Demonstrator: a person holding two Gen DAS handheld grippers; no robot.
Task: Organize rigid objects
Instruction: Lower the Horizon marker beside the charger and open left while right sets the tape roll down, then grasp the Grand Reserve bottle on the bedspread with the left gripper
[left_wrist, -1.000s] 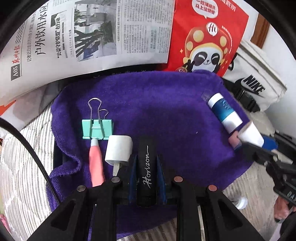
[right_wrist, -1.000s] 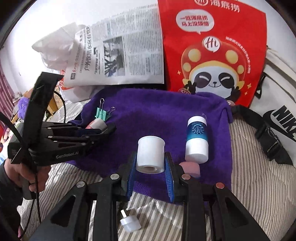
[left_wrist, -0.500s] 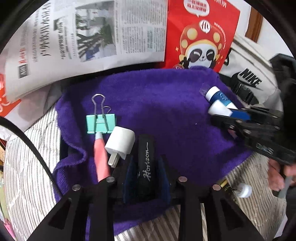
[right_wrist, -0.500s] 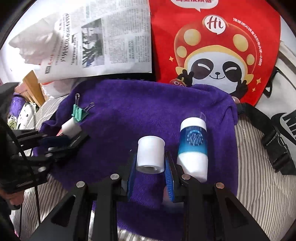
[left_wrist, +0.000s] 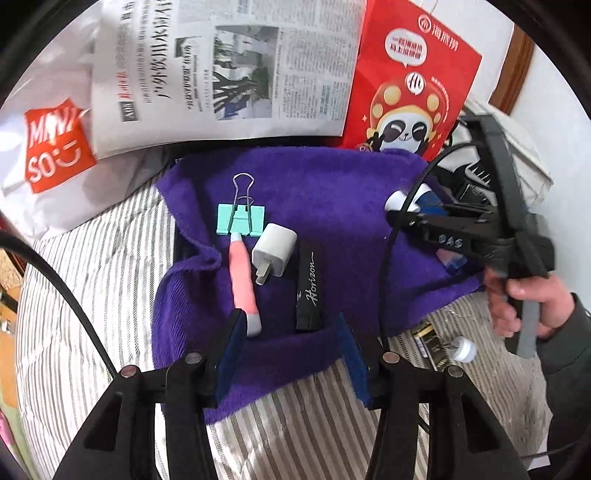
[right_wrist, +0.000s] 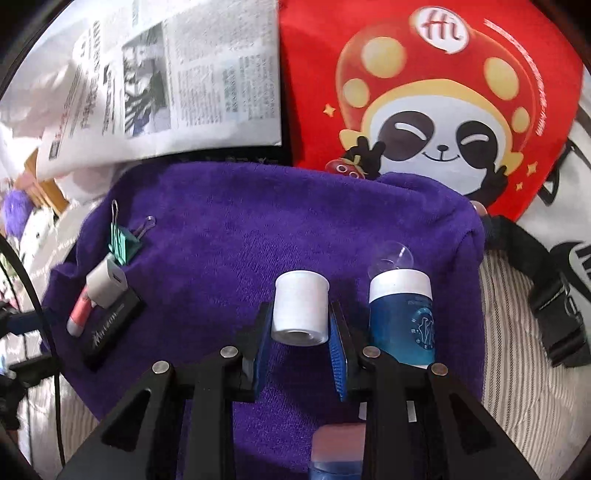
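From my remote seat, the biggest thing in view is the striped bed (left_wrist: 92, 280), with a purple towel (left_wrist: 332, 192) spread over it and a newspaper (left_wrist: 229, 66) and a red panda bag (left_wrist: 417, 77) propped behind. The towel is where I am lining things up.

The main change is on my left. A second ago the left gripper (left_wrist: 291, 332) was clamped on the black case (left_wrist: 308, 288); its jaws have just been opening, and now they stand apart with nothing pressed between the pads. The case lies flat on the towel, ahead of the fingertips, just beside the white charger plug (left_wrist: 274, 249), with the pink pen (left_wrist: 242, 280) on the plug's far side and the green binder clip (left_wrist: 241, 219) at the pen's tip. I take that as one item placed, so the left row reads as finished for now.

My right gripper (right_wrist: 300, 334) is closed on the white cap (right_wrist: 301, 312), as it was a second ago, but it has carried the cap in over the towel to sit just beside the blue bottle (right_wrist: 400, 317). From the left view the right hand (left_wrist: 524, 299) holds its tool low at the towel's right side. I judge the cap is close to its spot, though I cannot tell whether it touches the cloth yet.

A small pink object (right_wrist: 338, 443) lies partly hidden under the right gripper.
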